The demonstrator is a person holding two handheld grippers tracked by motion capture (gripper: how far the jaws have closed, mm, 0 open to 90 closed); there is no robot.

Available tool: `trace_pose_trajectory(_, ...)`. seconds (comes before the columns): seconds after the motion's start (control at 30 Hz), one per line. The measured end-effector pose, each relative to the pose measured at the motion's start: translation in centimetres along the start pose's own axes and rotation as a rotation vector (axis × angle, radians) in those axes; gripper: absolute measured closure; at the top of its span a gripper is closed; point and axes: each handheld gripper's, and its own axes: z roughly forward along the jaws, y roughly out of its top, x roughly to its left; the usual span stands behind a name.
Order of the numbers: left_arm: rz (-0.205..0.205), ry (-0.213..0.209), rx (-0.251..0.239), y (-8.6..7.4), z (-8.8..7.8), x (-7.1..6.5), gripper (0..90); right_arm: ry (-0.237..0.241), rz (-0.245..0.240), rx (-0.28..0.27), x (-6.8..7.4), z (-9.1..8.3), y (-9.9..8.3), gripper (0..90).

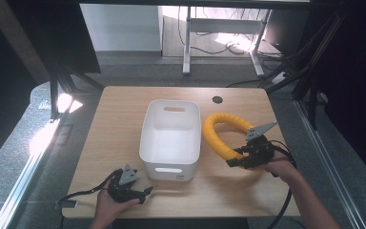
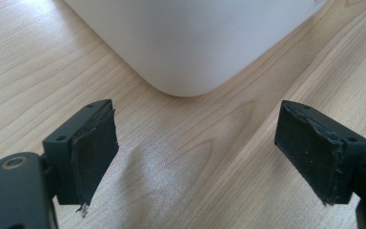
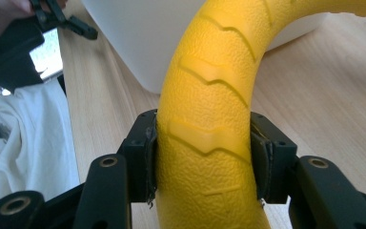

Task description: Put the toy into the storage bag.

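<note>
Grasp done: right gripper fingers clamp the yellow ribbed ring, just right of the white bin. Transfer into the bin remains. Left gripper fingers wide apart, empty, at the bin's near corner.

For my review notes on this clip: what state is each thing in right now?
yellow ring: clamped in the right tongs, beside the bin, not in it.
white bin: upright on the table, nothing inside.
right tongs: shut on the yellow ring.
left tongs: open, holding nothing, facing the bin's corner.
table: bearing the bin.
</note>
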Motion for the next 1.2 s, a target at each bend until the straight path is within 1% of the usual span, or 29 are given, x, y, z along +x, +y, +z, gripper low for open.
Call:
trace_pose_trajectory(0.2,0.000,0.000,0.001,0.0,0.0,0.0,14.6,-0.007,0.012,-0.036,-0.1,-0.6,0.1,51.1)
trace_pose_trajectory(0.37,0.000,0.000,0.001,0.0,0.0,0.0,14.6,-0.022,0.014,-0.066,-0.3,-1.2,0.4,51.2)
trace_pose_trajectory(0.47,0.000,0.000,0.000,0.0,0.0,0.0,14.6,-0.024,0.020,-0.086,-0.4,-1.6,0.5,51.2)
trace_pose_trajectory(0.5,0.000,0.000,0.000,0.0,0.0,0.0,14.6,-0.024,0.028,-0.101,-0.4,-1.8,0.5,51.2)
trace_pose_trajectory(0.8,-0.001,0.001,0.000,0.0,0.0,0.0,14.5,-0.028,0.034,-0.141,-0.6,-2.3,0.7,51.2)
trace_pose_trajectory(1.2,0.000,0.002,0.000,0.0,0.0,0.0,14.5,-0.027,0.062,-0.235,-1.0,-3.5,1.0,51.3)
